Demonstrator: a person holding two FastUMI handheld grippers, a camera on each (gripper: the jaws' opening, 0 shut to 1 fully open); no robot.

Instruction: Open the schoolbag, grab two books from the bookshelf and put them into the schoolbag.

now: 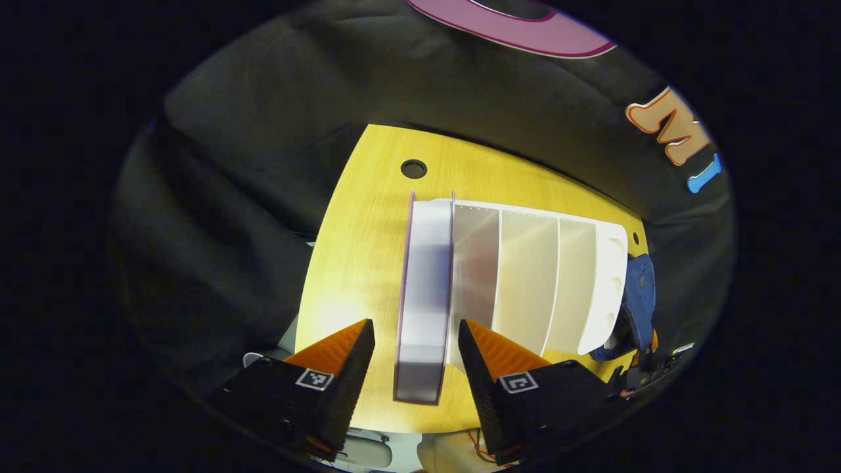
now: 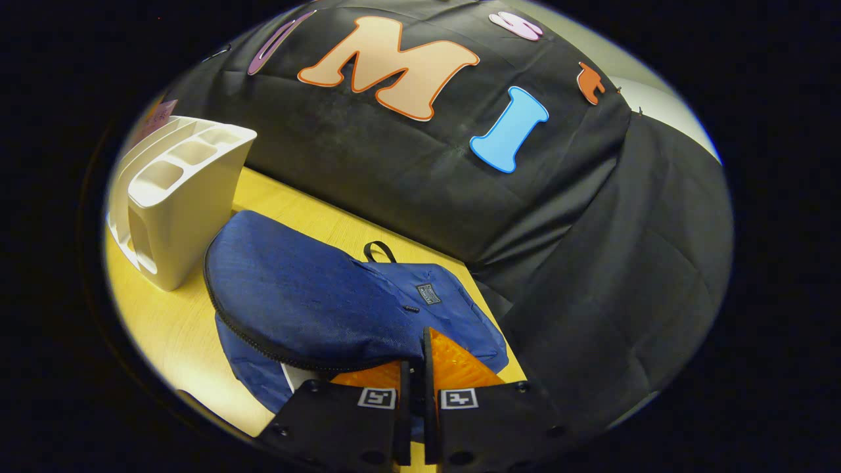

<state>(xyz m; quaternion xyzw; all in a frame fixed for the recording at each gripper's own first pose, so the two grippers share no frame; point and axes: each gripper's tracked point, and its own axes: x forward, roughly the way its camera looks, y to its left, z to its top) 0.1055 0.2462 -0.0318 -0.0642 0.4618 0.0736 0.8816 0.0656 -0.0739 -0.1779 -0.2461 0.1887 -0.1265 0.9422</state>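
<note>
While the book (image 1: pixel 424 289) is standing at the end slot of the white bookshelf (image 1: pixel 558 282), between the spread fingers of your left gripper (image 1: pixel 416 358), you're lining up w/ nothing clamped yet. Centre it, then squeeze. Your right gripper (image 2: pixel 412 368) is pinching the schoolbag (image 2: pixel 315 302) flap up, so the bag's lying open beside the shelf on the yellow table (image 1: pixel 361 249).
</note>
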